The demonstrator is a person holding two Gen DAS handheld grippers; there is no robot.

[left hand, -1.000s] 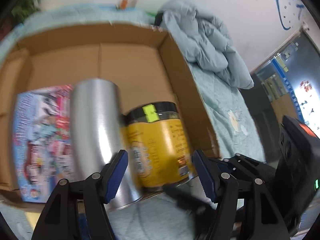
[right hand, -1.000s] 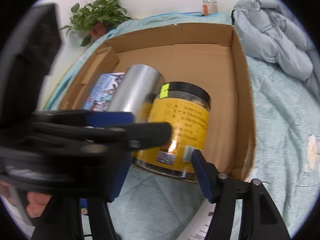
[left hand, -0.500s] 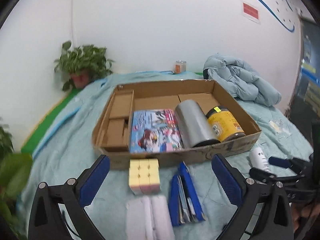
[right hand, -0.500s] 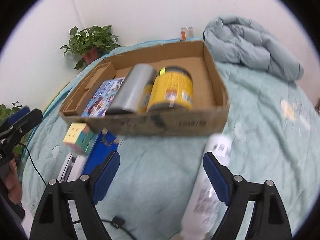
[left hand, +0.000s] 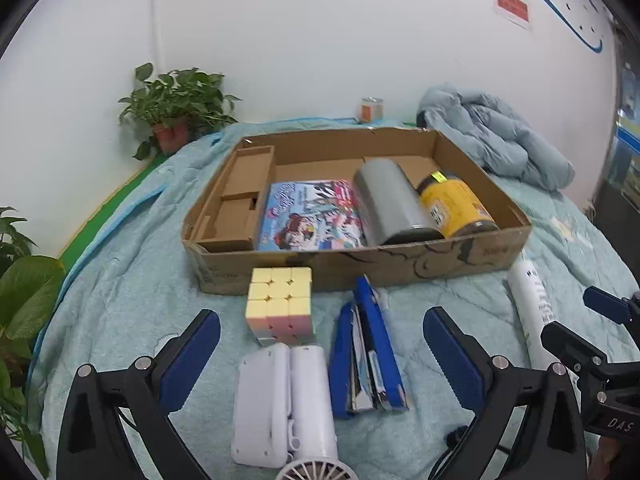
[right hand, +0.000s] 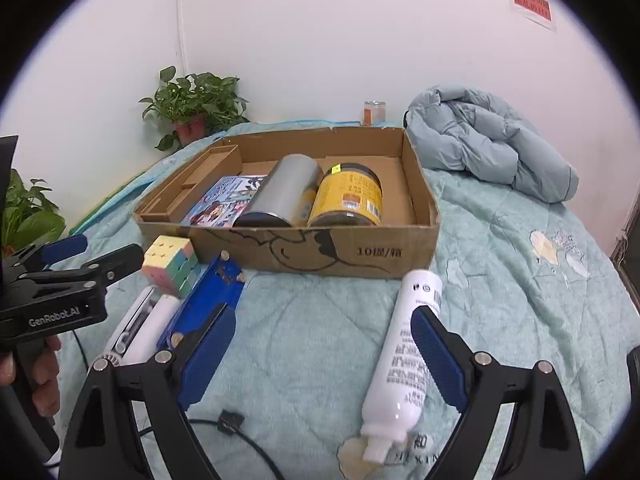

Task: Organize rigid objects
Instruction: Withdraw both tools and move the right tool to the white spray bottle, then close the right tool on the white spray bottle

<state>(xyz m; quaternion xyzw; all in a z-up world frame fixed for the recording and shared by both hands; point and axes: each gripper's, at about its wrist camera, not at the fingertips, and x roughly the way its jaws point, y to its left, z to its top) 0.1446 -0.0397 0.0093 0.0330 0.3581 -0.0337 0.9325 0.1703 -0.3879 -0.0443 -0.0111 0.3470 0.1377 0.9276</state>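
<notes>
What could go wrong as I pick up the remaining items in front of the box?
The white plastic bottle lies on its side on the soft quilt; it may roll as the open right tool closes. The pastel puzzle cube, white handheld fan and blue stapler sit packed together, so the open left tool could knock a neighbour.

Matt corrugated cardboard box [right hand: 360,254]; brushed metal cylinder [right hand: 286,192]; glossy plastic bottle [right hand: 404,356].

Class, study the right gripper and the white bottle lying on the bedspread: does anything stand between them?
Nothing visible does. The right gripper is open just short of the white bottle, which lies beside its right finger. The cardboard box lies beyond.
</notes>
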